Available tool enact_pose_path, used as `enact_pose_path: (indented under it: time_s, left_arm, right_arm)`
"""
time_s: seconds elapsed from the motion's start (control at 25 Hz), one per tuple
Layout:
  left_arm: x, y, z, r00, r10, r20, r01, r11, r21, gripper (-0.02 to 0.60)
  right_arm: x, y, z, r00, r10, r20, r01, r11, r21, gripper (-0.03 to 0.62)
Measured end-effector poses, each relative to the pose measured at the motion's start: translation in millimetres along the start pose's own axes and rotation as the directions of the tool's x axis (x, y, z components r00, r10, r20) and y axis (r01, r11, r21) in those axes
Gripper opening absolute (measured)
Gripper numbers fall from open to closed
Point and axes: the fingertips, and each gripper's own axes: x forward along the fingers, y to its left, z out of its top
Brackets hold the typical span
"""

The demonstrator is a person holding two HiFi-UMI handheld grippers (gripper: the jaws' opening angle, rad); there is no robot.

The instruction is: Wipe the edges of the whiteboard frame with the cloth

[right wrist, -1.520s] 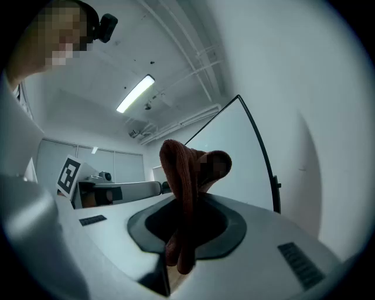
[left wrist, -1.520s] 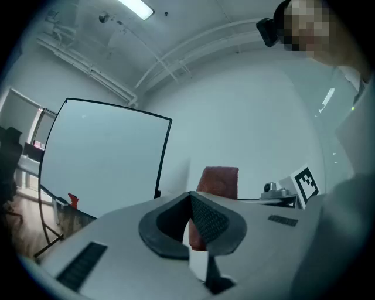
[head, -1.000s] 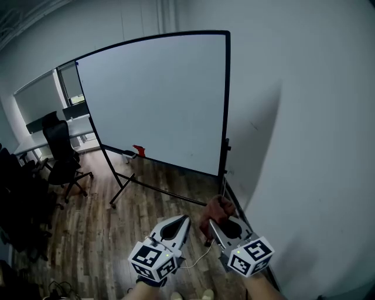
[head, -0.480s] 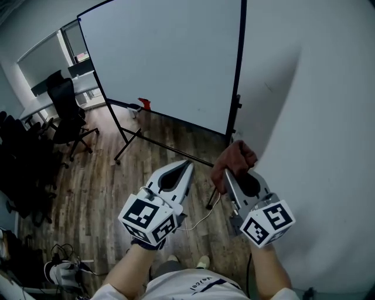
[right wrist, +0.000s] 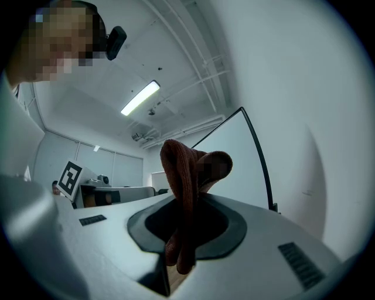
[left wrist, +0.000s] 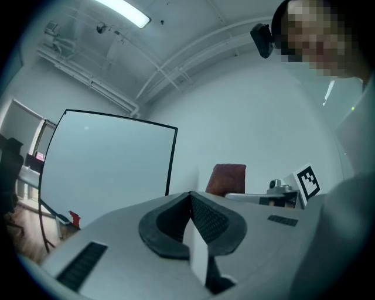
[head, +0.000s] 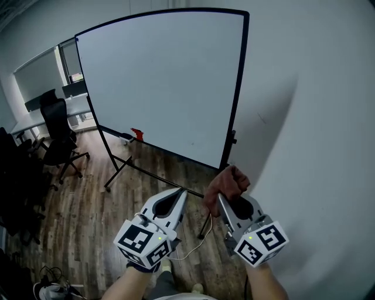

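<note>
Jaws of right gripper point(head: 222, 199) clamped on bunched cloth point(head: 227, 180), presented toward whiteboard frame point(head: 238, 88), not yet reached; left gripper point(head: 182, 193) jaws pressed together, empty.

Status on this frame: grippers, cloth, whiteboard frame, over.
Left gripper shut, empty. Right gripper shut on brown cloth. Cloth short of whiteboard frame, not touching. Nothing between them.

Looks along the left gripper point(left wrist: 190, 196), jaws pressed together with nothing between. Shows a whiteboard point(left wrist: 105, 164) in a black frame point(left wrist: 171, 161) standing left of the tips, and a brown cloth point(left wrist: 225, 179) rising just right of them. Catches a ceiling light point(left wrist: 124, 13) at the top.
</note>
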Motion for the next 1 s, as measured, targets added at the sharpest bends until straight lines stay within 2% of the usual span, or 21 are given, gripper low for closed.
enact_pose_path:
  time_s: [0.24,0.48,0.68,0.88,1.0]
  left_arm:
    - [42,55,26,0.997,-0.075,0.006,0.075,0.997,0.036,0.008]
    - [92,114,49,0.987,-0.160,-0.006,0.160,0.983,0.087,0.008]
    - [124,146,59,0.974,-0.227,0.002,0.226,0.971,0.080,0.008]
    - [153,161,54,0.962,-0.273,0.009,0.272,0.962,0.029,0.008]
    - [177,165,61,0.956,-0.292,0.024,0.291,0.956,0.026,0.008]
  right_arm:
    - [65,-19,18,0.998,-0.051,0.033,0.052,0.998,-0.027,0.064]
    - [141,-39,30,0.992,-0.112,0.059,0.115,0.992,-0.059,0.064]
    - [181,-52,30,0.982,-0.176,0.065,0.180,0.981,-0.065,0.064]
    - [198,-75,33,0.971,-0.232,0.055,0.236,0.968,-0.080,0.064]
    - [206,-96,47,0.967,-0.246,0.064,0.252,0.963,-0.098,0.064]
